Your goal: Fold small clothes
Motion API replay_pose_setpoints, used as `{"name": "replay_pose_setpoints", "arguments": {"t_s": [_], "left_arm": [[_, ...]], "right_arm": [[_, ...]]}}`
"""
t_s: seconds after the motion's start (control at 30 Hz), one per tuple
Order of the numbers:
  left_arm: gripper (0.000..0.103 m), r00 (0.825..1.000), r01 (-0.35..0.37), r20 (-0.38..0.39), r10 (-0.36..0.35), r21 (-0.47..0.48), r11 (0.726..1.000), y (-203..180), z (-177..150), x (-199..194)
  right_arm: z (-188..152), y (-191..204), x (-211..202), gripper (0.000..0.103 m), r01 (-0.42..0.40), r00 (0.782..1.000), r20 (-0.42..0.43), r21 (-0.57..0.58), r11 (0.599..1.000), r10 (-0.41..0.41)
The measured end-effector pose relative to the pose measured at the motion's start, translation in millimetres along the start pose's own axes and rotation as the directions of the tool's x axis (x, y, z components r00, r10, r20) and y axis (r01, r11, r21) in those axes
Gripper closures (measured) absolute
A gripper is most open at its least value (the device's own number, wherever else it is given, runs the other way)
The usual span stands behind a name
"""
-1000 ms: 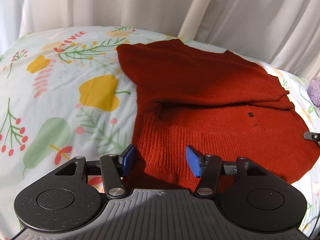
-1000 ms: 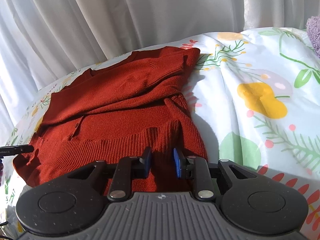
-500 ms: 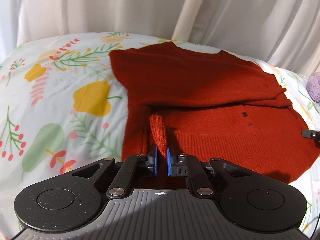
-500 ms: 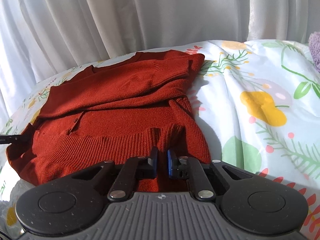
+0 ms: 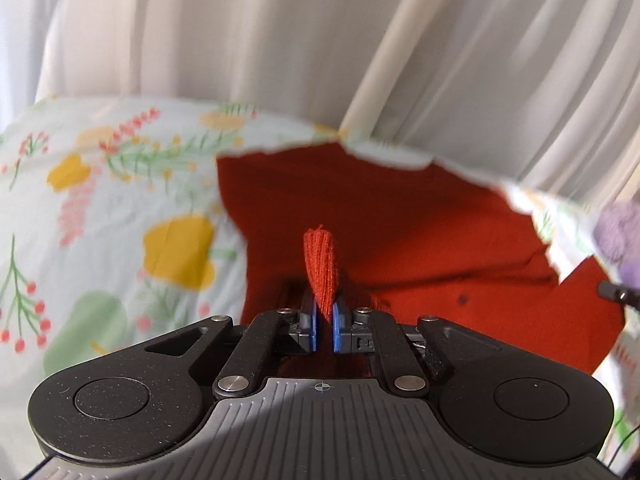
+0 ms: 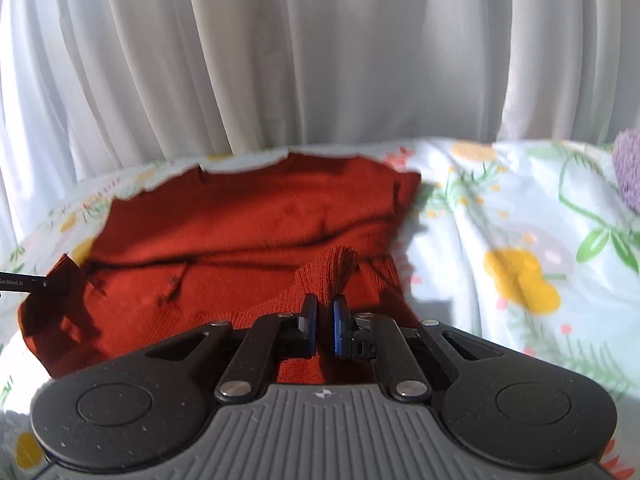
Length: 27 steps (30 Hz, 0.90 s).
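Note:
A rust-red knit sweater (image 5: 400,216) lies on a floral bedsheet (image 5: 120,208), its sleeves folded in across the body. My left gripper (image 5: 324,322) is shut on the ribbed bottom hem near its left corner; a pinched ridge of hem (image 5: 322,264) sticks up between the blue pads. My right gripper (image 6: 325,322) is shut on the hem near the right corner of the sweater (image 6: 248,224), with a raised fold of hem (image 6: 332,268) above it. Both hem corners are lifted off the sheet. The other gripper's tip shows at the edge of each view (image 5: 616,292) (image 6: 24,282).
White curtains (image 6: 320,60) hang close behind the bed. A purple fluffy item (image 6: 628,172) lies on the sheet to the right of the sweater; it also shows in the left wrist view (image 5: 620,236). Bare floral sheet (image 6: 520,260) spreads on both sides.
Both grippers closed on the bottom hem, the left from wide open, then lifted it and moved forward toward the collar. The views tilted up and blurred.

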<state>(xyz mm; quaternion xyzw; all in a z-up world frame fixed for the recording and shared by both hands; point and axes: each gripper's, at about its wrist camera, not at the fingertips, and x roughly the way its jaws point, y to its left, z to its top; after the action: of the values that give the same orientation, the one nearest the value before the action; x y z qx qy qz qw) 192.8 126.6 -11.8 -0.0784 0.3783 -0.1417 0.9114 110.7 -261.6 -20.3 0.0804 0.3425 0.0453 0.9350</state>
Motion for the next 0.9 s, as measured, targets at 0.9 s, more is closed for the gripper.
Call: {"name": "replay_pose_setpoints", "arguments": {"t_s": [0.9], "left_arm": [[0.095,0.99,-0.046,0.133,0.055,-0.064,0.997,22.5,103.8,53.8]], "right_arm": [[108.5,5.6,80.1,0.096,0.051,0.99,0.132,0.019,0.999,-0.053]]}}
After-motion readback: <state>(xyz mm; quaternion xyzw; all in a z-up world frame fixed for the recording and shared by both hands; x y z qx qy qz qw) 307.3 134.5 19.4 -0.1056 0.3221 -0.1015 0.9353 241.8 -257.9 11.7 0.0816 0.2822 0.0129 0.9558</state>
